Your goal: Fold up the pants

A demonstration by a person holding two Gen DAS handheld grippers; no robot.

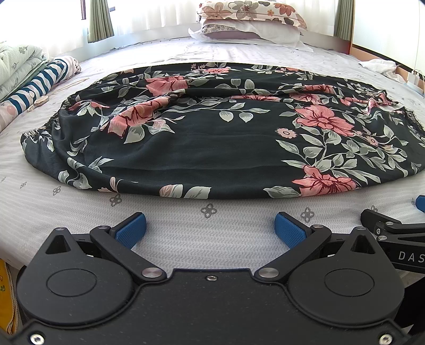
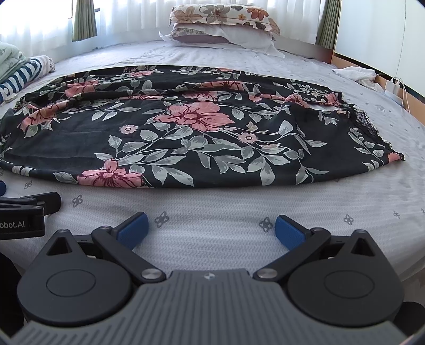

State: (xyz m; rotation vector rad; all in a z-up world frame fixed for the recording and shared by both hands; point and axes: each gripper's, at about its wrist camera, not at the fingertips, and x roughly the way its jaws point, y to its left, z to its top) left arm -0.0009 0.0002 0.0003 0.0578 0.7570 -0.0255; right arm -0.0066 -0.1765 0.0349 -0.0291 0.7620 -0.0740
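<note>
Black pants with pink flowers and grey-green leaves lie spread lengthwise across the bed, waistband to the left and lace-trimmed hem to the right; the right wrist view shows the pants too. My left gripper hovers open over bare sheet just short of the pants' near edge. My right gripper is open as well, over the sheet in front of the same edge, further right. Nothing sits between either pair of blue pads.
The bed sheet is pale with small grey motifs. Stacked floral pillows sit at the far end. Folded striped and quilted bedding lies at left. White cloth and a charger with cable sit at the right edge.
</note>
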